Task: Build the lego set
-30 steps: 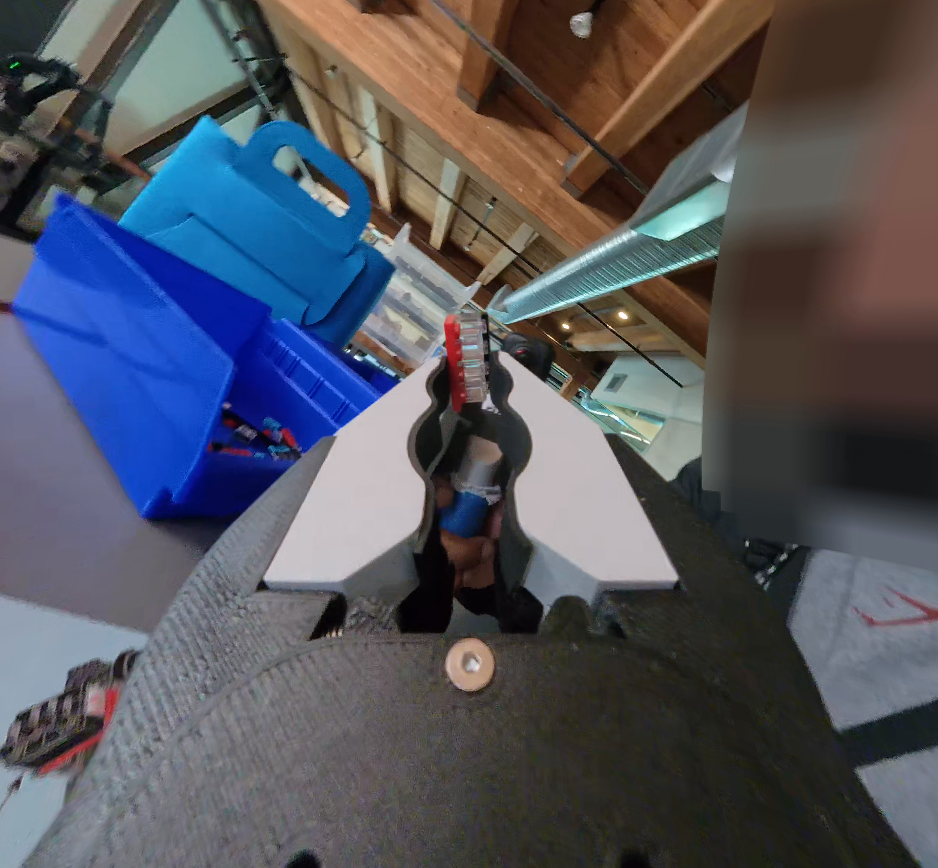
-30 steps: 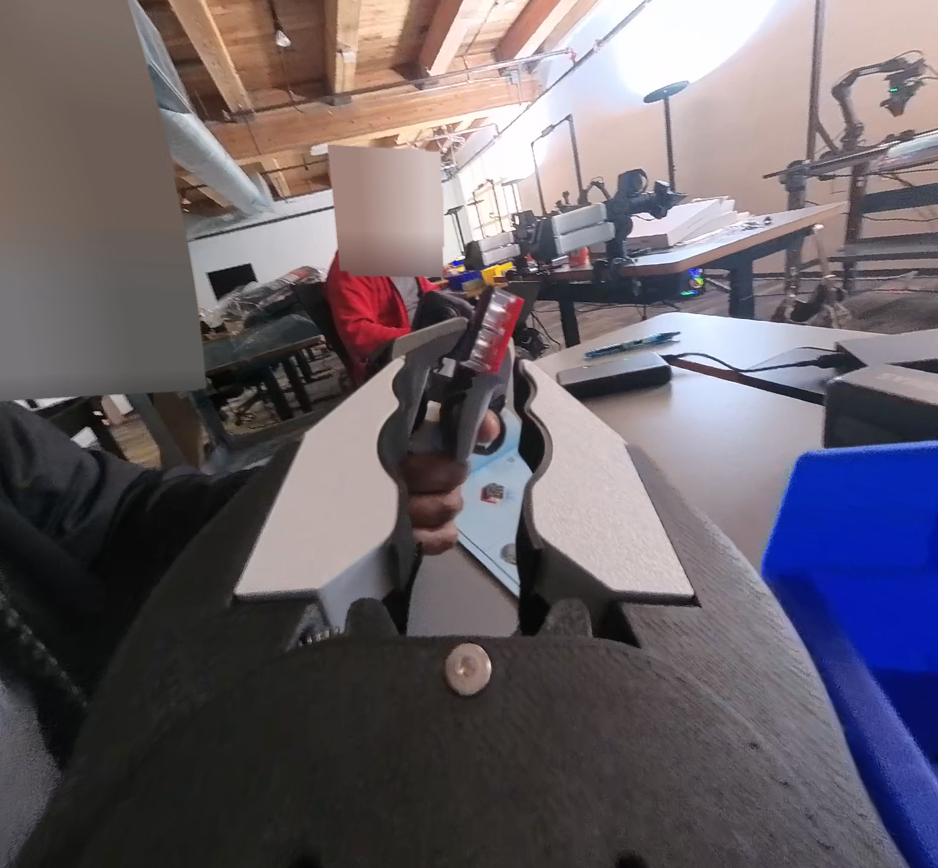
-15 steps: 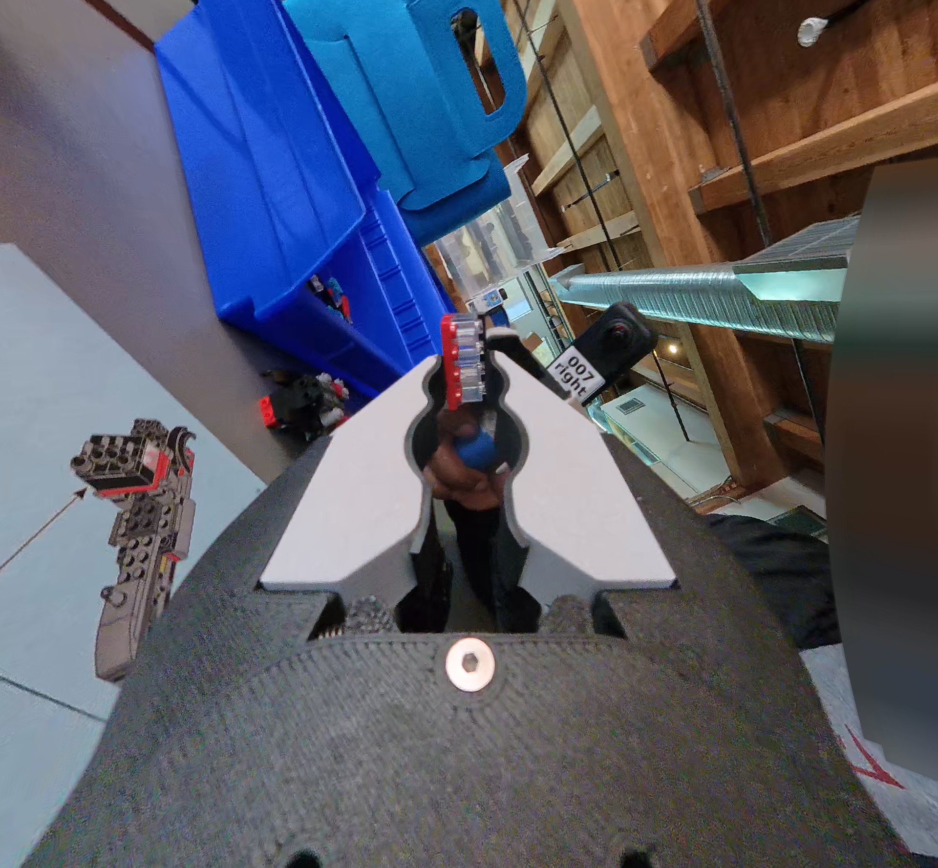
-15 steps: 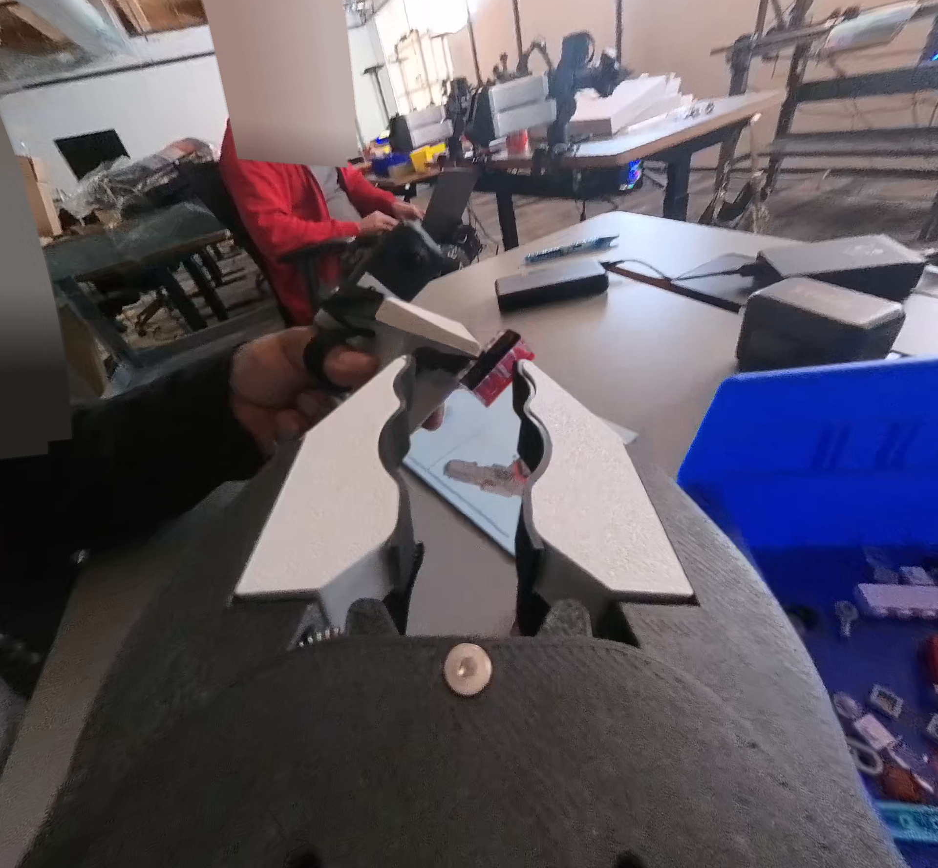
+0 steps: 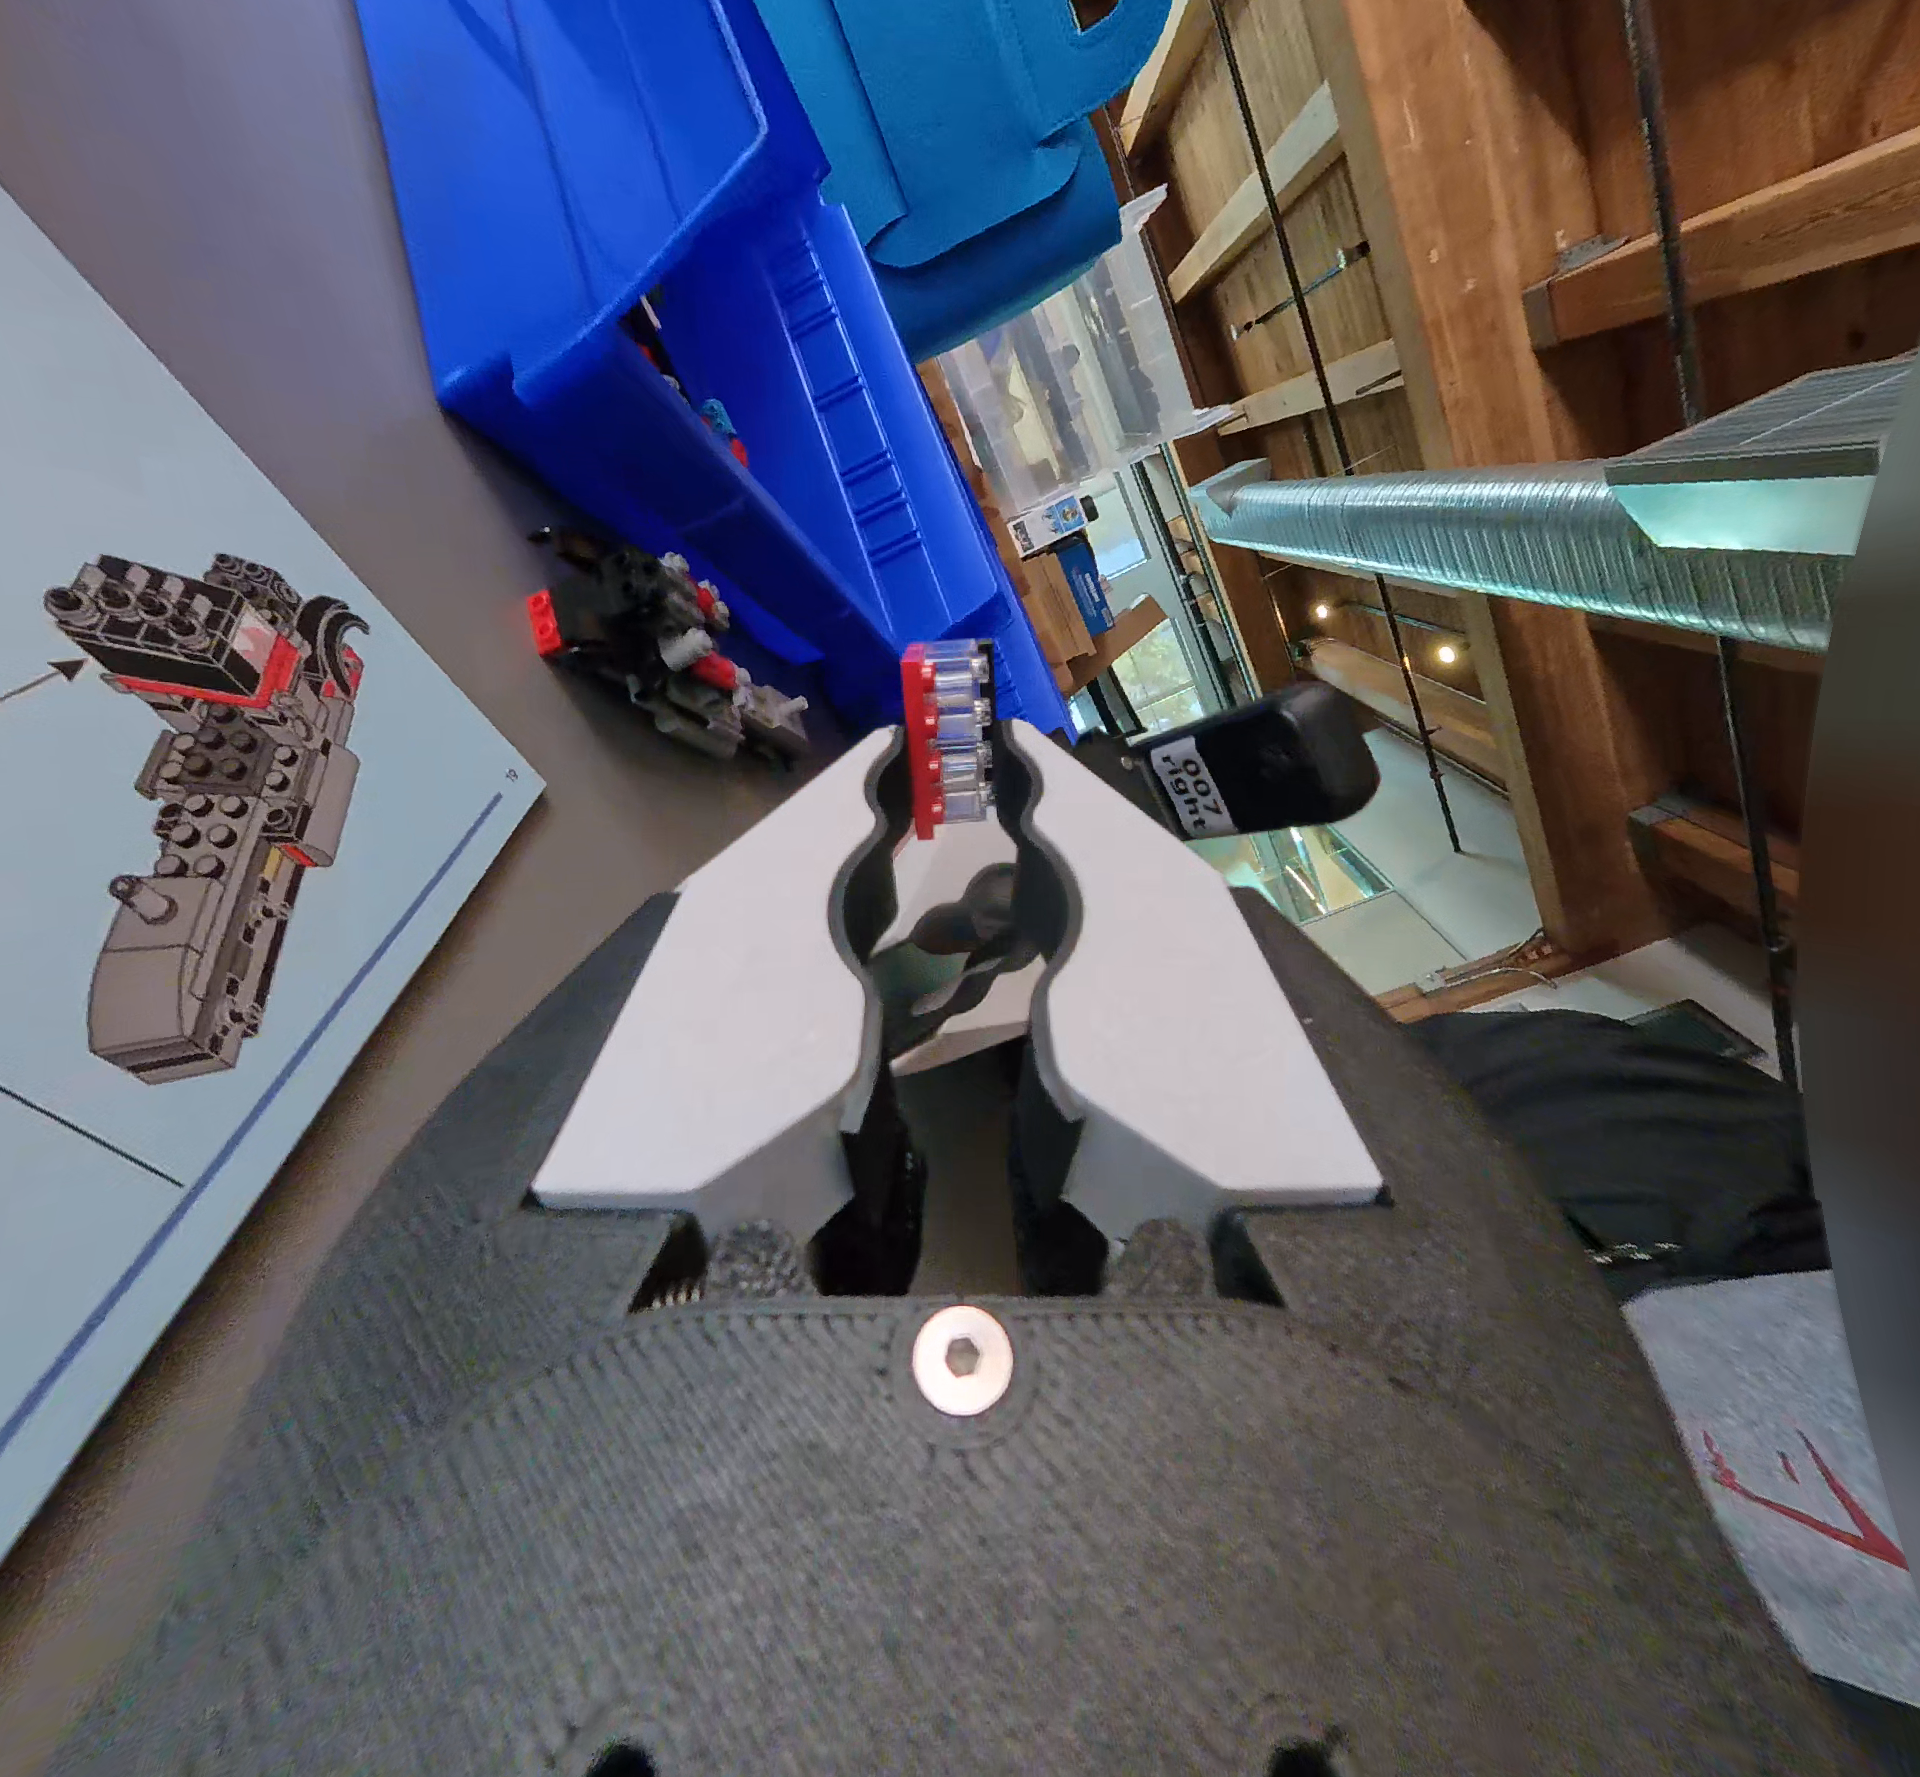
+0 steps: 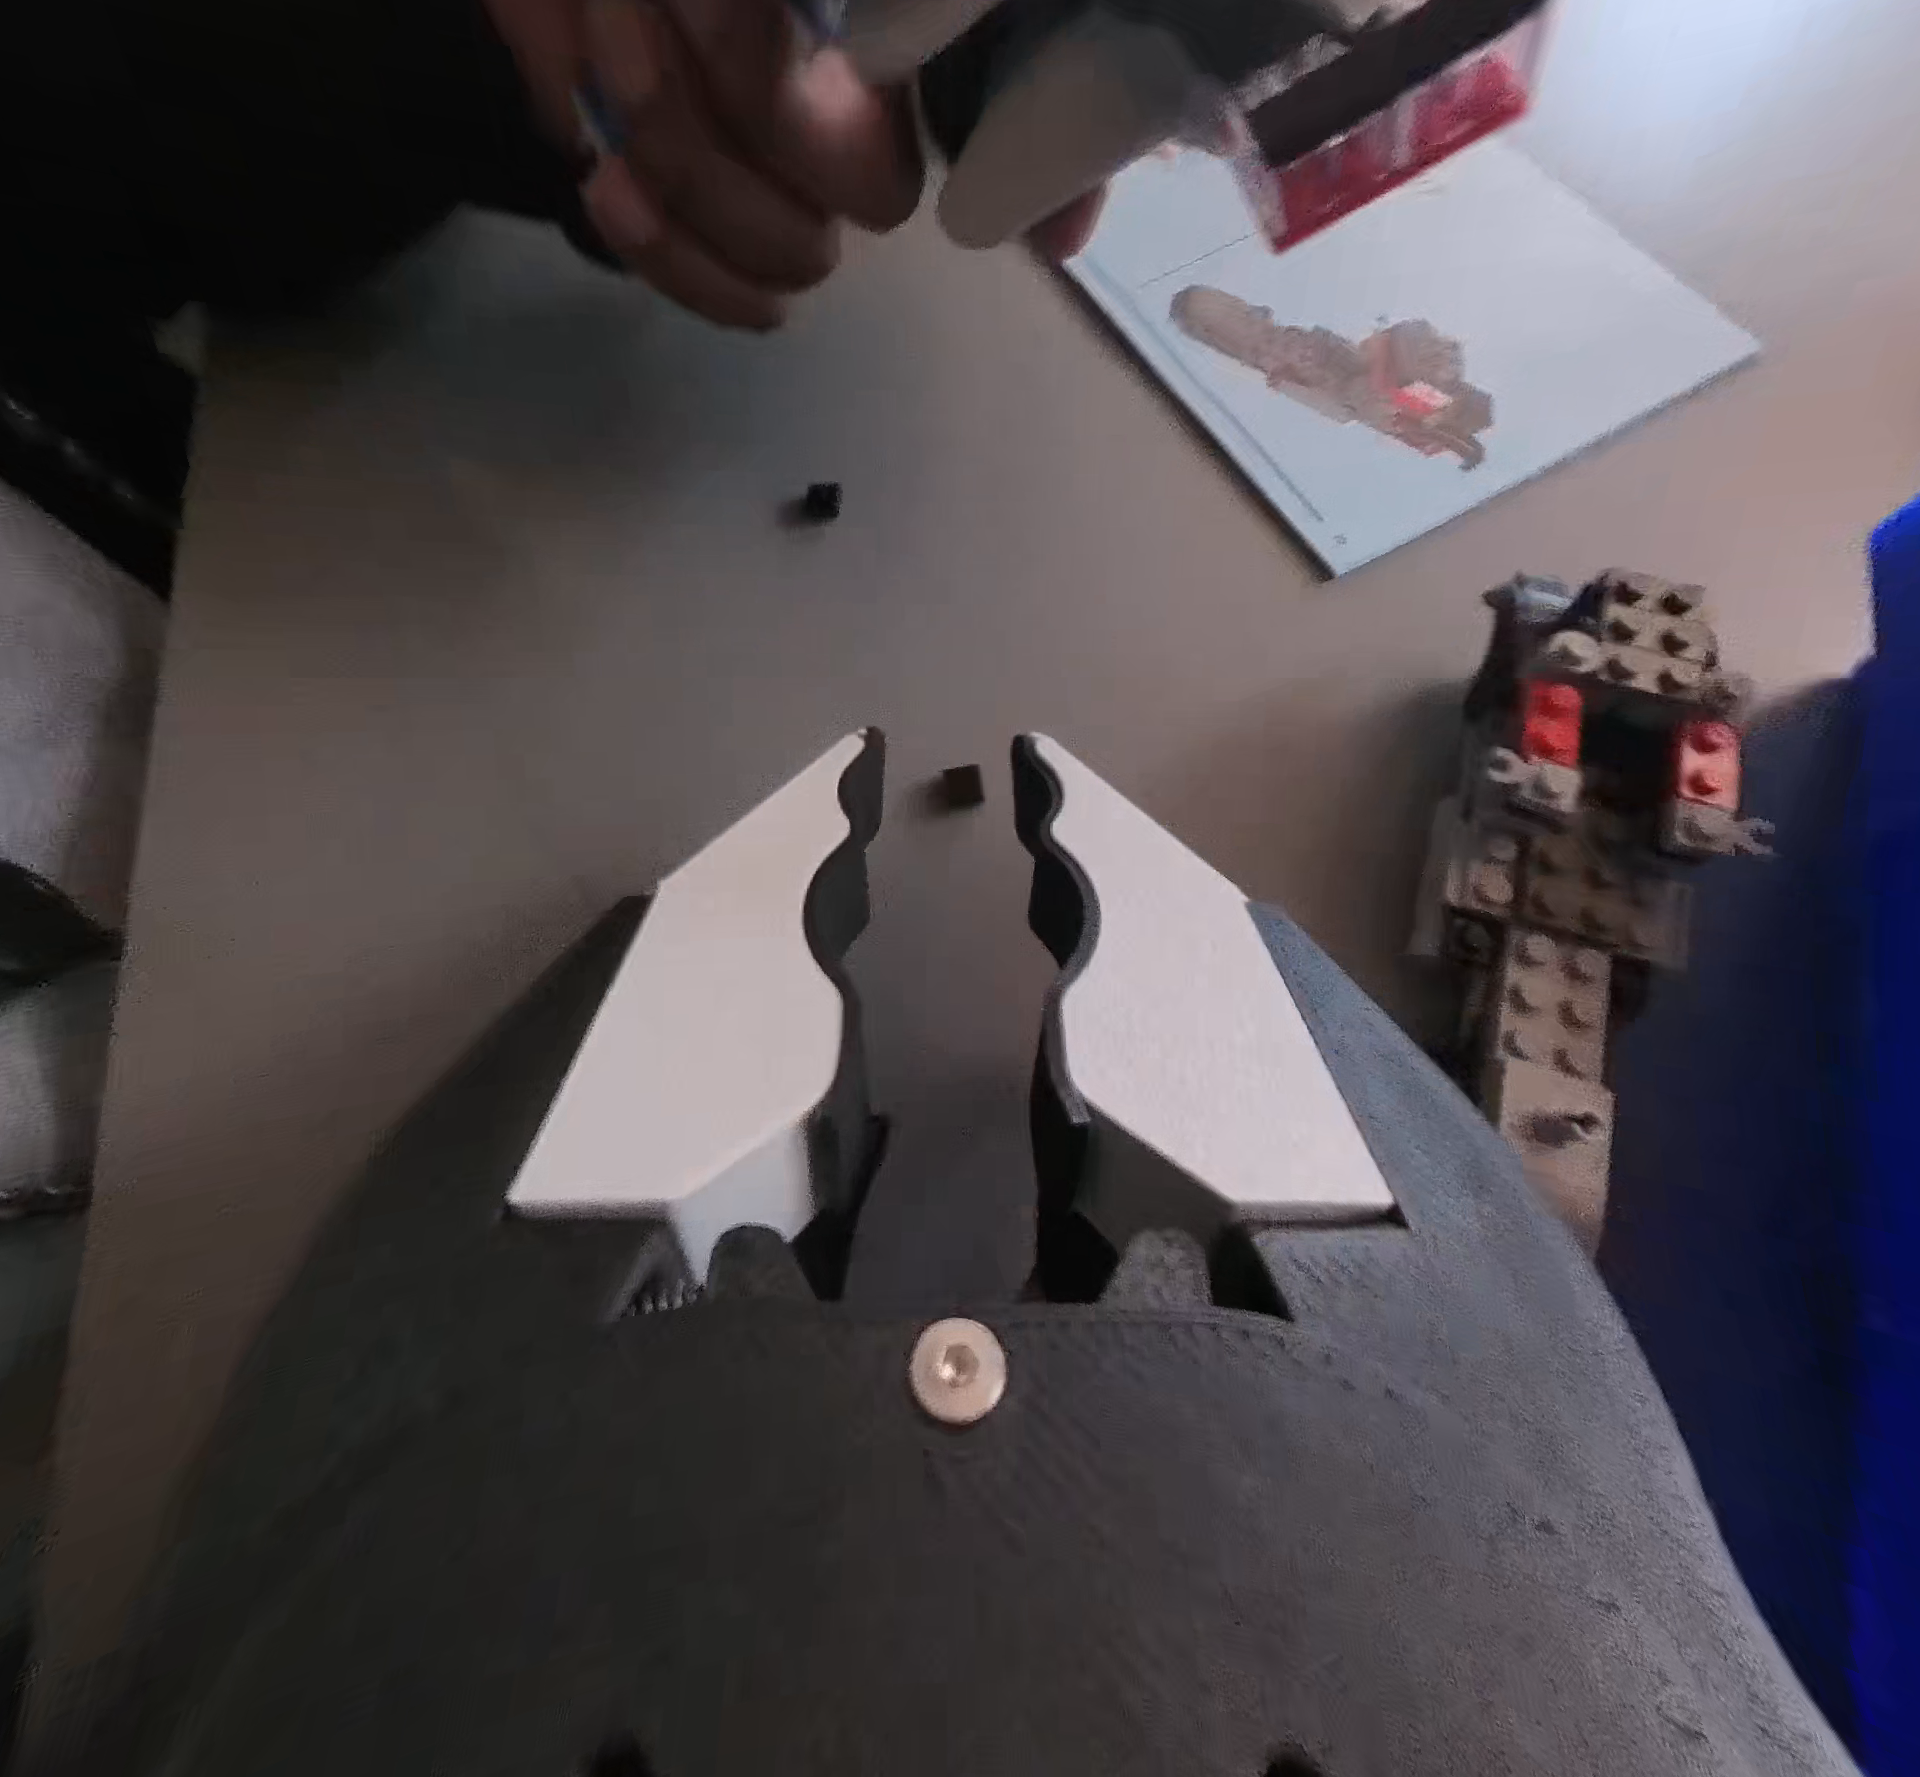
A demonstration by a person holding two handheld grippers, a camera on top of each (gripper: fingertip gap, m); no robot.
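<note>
Pinching a red plate with clear studs (image 5: 948,751), left gripper (image 5: 951,740) stays raised; right gripper (image 6: 948,753), jaws narrowly apart, empty, frames a small dark piece (image 6: 958,785) on the table (image 6: 520,688).

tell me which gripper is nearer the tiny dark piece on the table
Right. The right gripper is open with the tiny dark piece just beyond its tips; the left gripper is raised farther off, holding the red-and-clear piece.

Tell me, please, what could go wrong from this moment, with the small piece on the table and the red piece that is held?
1. The right tool is open around a tiny dark piece; closing slightly off could flick it away across the table.
2. The left tool pinches the red and clear piece only at its tips, so a bump may twist it loose.
3. The grey model lies beside the right tool and could be knocked.
</note>
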